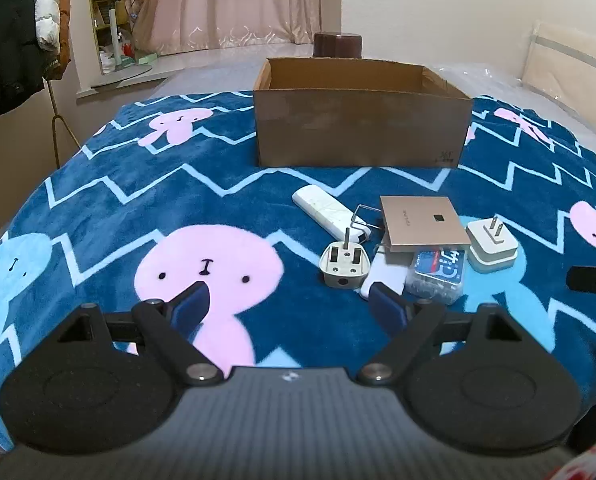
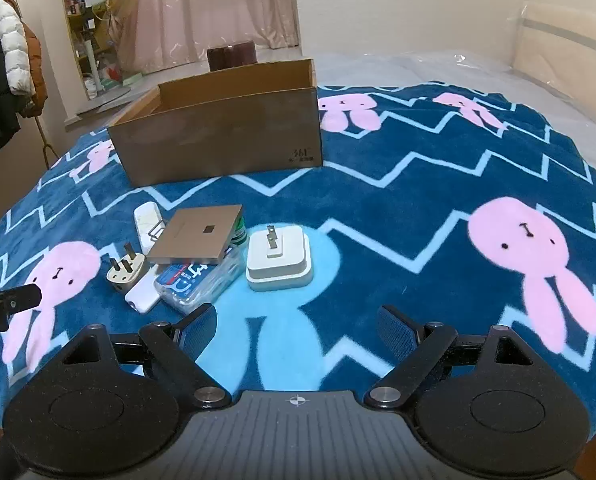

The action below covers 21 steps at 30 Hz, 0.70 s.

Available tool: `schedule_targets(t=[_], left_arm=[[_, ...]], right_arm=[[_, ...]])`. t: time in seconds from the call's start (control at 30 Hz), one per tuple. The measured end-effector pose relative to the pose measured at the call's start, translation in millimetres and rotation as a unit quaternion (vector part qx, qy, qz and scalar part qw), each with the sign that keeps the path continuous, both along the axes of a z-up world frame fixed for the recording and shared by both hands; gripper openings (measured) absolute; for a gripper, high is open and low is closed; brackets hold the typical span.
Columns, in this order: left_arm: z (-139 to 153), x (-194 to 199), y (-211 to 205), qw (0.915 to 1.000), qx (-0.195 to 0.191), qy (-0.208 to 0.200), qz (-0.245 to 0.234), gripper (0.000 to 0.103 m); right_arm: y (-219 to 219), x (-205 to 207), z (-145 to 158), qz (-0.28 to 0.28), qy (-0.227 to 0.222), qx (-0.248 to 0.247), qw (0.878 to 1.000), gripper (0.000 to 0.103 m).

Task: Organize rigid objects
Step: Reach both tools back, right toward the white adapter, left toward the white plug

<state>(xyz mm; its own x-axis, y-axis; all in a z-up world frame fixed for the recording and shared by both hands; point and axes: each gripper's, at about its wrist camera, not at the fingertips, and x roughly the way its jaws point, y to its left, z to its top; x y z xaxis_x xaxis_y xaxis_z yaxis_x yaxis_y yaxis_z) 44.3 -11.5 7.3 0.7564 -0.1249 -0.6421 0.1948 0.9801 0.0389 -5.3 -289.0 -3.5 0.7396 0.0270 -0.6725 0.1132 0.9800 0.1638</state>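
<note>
We're lined up to start, left gripper (image 1: 285, 304) and right gripper (image 2: 295, 326) both spread and holding nothing, and next we should reach mid-frame for the white charger (image 2: 278, 260) bound for the cardboard box (image 2: 221, 140).

Bedroom, bed (image 2: 558, 92), blanket (image 1: 137, 208), curtains (image 1: 233, 0)

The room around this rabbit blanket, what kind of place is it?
Most likely a bedroom at home. The rabbit blanket lies over a plastic-wrapped mattress with a headboard behind it, and padded coats hang on a rack near pink curtains.
</note>
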Motion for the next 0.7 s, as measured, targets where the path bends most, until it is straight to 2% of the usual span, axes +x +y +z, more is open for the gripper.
schedule_targets(t=[0.7], left_arm=[[-26.7,26.2,-10.3,0.9995,0.015,0.012,-0.024,0.084]], right_arm=[[-6.6,24.1,-19.5,-0.002,0.004,0.002,1.000,0.084]])
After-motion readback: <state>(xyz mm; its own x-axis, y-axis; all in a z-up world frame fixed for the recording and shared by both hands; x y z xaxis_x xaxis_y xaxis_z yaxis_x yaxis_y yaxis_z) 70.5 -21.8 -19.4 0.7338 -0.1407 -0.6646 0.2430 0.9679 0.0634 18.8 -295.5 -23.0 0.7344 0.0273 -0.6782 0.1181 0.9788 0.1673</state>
